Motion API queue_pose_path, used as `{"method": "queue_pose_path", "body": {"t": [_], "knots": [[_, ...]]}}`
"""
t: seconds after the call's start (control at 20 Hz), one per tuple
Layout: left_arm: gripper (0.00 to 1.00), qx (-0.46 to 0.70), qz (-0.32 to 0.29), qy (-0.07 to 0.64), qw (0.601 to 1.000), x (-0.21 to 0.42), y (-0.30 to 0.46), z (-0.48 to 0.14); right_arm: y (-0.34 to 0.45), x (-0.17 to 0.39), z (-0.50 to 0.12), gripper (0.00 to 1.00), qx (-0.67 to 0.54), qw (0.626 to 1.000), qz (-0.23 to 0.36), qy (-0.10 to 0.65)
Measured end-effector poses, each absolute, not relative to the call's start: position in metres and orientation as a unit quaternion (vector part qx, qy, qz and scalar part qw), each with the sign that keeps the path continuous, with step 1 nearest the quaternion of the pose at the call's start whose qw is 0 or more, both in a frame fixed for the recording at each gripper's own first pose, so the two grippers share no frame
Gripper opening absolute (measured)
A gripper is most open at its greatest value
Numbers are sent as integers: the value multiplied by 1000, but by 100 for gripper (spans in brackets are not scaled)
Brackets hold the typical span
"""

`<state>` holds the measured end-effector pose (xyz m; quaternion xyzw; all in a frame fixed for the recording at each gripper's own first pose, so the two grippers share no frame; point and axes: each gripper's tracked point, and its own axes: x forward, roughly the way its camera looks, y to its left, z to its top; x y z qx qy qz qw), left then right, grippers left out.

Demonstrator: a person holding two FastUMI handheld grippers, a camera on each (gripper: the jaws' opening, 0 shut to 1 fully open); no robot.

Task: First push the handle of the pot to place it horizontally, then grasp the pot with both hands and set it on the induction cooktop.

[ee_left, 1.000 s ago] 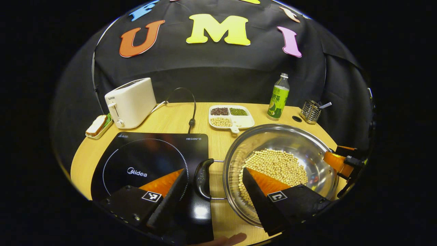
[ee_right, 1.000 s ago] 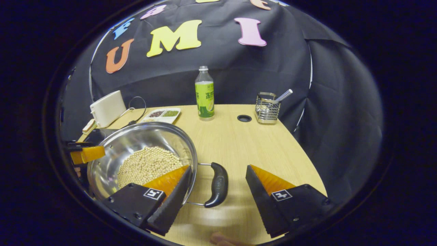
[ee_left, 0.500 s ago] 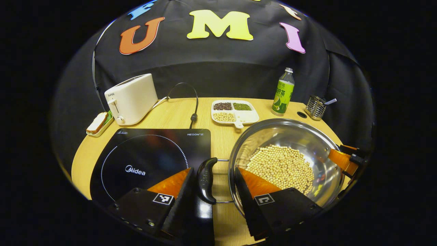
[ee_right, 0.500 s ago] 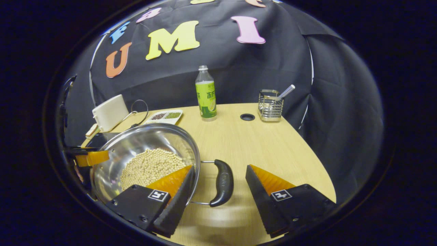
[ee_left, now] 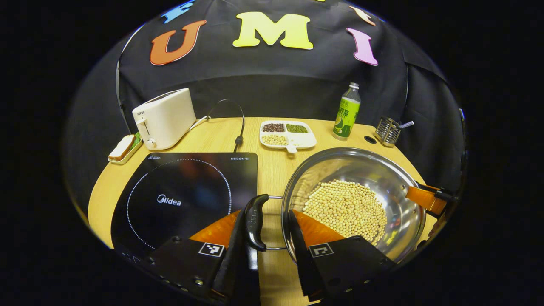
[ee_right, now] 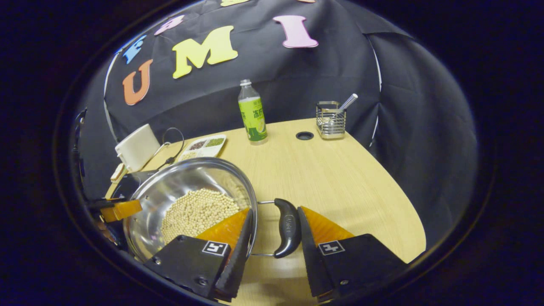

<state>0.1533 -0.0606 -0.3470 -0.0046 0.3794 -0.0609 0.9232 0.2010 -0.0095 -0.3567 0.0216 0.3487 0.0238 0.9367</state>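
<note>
We had left gripper point(ee_left: 264, 238) and right gripper point(ee_right: 274, 244) each closing round pot point(ee_left: 352, 199) handle, contact unclear (cannot tell if clamped). Pot sat beside cooktop point(ee_left: 187, 191). Advice: squeeze evenly, lift level, beans inside.

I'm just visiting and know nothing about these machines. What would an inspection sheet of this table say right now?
Surface: wooden table, round hole near the back.
Job's things: steel pot of beans beside the induction cooktop, not on it.
Clutter: toaster, divided dish, bottle, wire holder.
Grippers: left gripper and right gripper each straddle a pot handle; contact unclear.
Cables: black cord behind the cooktop.
Surroundings: black cloth wall.
</note>
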Motion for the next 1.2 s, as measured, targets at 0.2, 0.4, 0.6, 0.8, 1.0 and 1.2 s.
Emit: {"method": "queue_pose_path", "body": {"t": [0.2, 0.4, 0.6, 0.8, 1.0, 1.2], "knots": [[57, 4, -64, 376, 924, 124, -61, -338, -14, 171, -352, 61, 31, 932, 22, 362], [57, -7, -66, 372, 926, 105, -63, -330, -16, 148, -336, 59, 13, 939, 17, 342], [57, -13, -74, 363, 929, 92, -64, -318, -18, 131, -319, 59, 3, 947, 13, 321], [57, -15, -81, 341, 936, 87, -64, -295, -18, 118, -300, 58, 13, 950, 10, 311], [57, -23, -97, 316, 943, 88, -66, -266, -18, 112, -274, 58, 28, 954, 7, 298], [57, -36, -103, 288, 951, 96, -55, -231, -4, 113, -250, 58, 36, 957, 10, 288]]}}
